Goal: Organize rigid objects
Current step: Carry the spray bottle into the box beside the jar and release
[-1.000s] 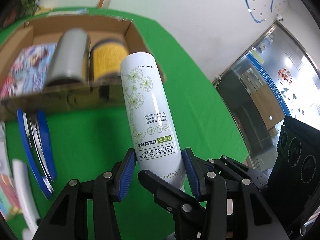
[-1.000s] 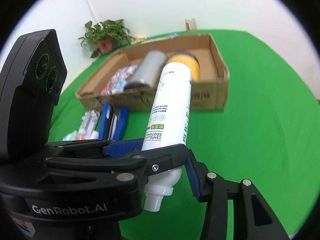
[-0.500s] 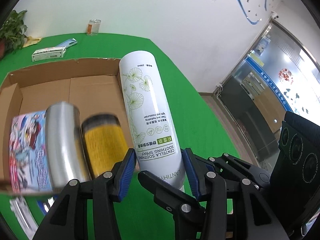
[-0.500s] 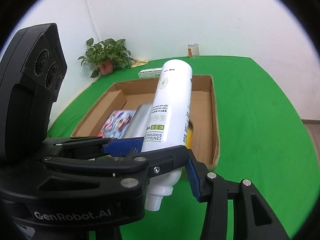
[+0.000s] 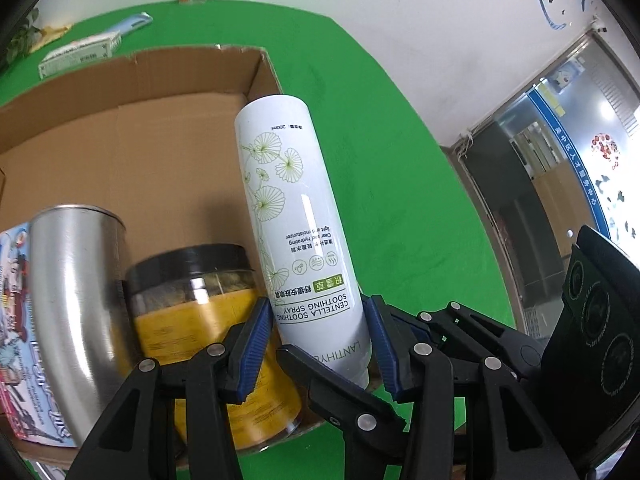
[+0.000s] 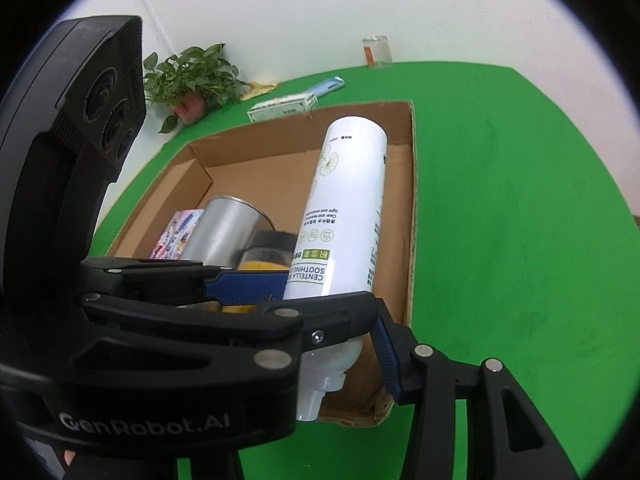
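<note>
A white Centella spray bottle [image 5: 296, 224] is held upside down by both grippers, nozzle toward the cameras, over the right end of an open cardboard box [image 5: 168, 128]. My left gripper [image 5: 316, 344] is shut on its lower body. My right gripper [image 6: 304, 312] is shut on the same bottle [image 6: 344, 208] near its neck. In the box [image 6: 412, 208] lie a steel tumbler [image 5: 76, 300], a yellow jar with a black lid [image 5: 208, 320] and a colourful packet [image 5: 16, 320].
The box sits on a green table [image 6: 520, 220]. Behind it lie a white carton [image 6: 282, 106], a blue tube [image 6: 326, 86] and a glass [image 6: 376, 51]. A potted plant [image 6: 192, 80] stands at the far left corner. A glass door [image 5: 560, 168] is off to the right.
Both grippers have carried the bottle forward from in front of the box to over its right end and lower, close beside the yellow jar.
</note>
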`<state>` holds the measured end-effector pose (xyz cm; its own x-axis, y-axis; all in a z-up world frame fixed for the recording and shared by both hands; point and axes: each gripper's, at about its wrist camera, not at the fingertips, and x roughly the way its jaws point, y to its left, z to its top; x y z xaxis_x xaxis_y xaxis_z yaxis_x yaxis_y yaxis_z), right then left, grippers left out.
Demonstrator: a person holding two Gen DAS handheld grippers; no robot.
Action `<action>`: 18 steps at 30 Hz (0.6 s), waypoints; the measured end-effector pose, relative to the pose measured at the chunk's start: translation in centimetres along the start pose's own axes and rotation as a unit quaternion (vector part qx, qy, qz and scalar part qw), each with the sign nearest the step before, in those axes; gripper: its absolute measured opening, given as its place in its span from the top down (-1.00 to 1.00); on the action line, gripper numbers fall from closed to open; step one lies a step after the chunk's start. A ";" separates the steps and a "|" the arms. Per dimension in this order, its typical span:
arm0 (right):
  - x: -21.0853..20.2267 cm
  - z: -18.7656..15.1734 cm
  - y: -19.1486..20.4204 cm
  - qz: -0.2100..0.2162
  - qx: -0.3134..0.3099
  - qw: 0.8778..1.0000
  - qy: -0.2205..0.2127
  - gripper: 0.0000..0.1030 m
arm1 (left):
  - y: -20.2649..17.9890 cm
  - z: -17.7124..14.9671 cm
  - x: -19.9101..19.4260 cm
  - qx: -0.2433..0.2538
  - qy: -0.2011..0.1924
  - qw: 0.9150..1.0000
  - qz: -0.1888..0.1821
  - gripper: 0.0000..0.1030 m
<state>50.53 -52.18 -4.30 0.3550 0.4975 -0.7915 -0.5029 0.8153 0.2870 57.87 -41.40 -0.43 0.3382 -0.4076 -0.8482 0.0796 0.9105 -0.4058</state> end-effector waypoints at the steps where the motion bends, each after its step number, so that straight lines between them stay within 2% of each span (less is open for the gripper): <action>1: -0.1 -0.3 0.0 0.000 0.003 1.000 0.000 0.11 | -0.1 0.2 0.3 0.004 0.000 1.000 0.002 0.12; 8: -0.4 -0.6 -0.4 0.003 0.015 1.000 -0.009 0.10 | -0.4 0.0 0.6 0.004 0.006 1.000 0.014 0.10; 11: -0.1 -0.7 -0.1 -0.017 0.009 1.000 -0.002 0.08 | -0.4 -0.5 0.1 0.002 0.000 1.000 0.013 0.10; 15: -0.4 -1.5 0.3 -0.035 -0.009 0.999 0.000 0.08 | 0.5 -1.8 -1.8 0.006 -0.024 0.999 0.021 0.09; 17: -1.3 -2.0 0.9 -0.056 -0.023 0.998 -0.012 0.08 | 0.8 -2.5 -3.3 0.015 -0.045 0.998 0.031 0.09; 18: -2.2 -2.6 1.4 -0.070 -0.031 0.997 -0.027 -0.09 | 0.8 -3.2 -4.4 0.027 -0.065 0.997 0.039 0.09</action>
<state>47.02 -52.95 -3.54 0.4658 0.3971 -0.7908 -0.4933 0.8584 0.1405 53.49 -39.09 1.88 0.4644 -0.3255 -0.8236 0.0981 0.9432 -0.3174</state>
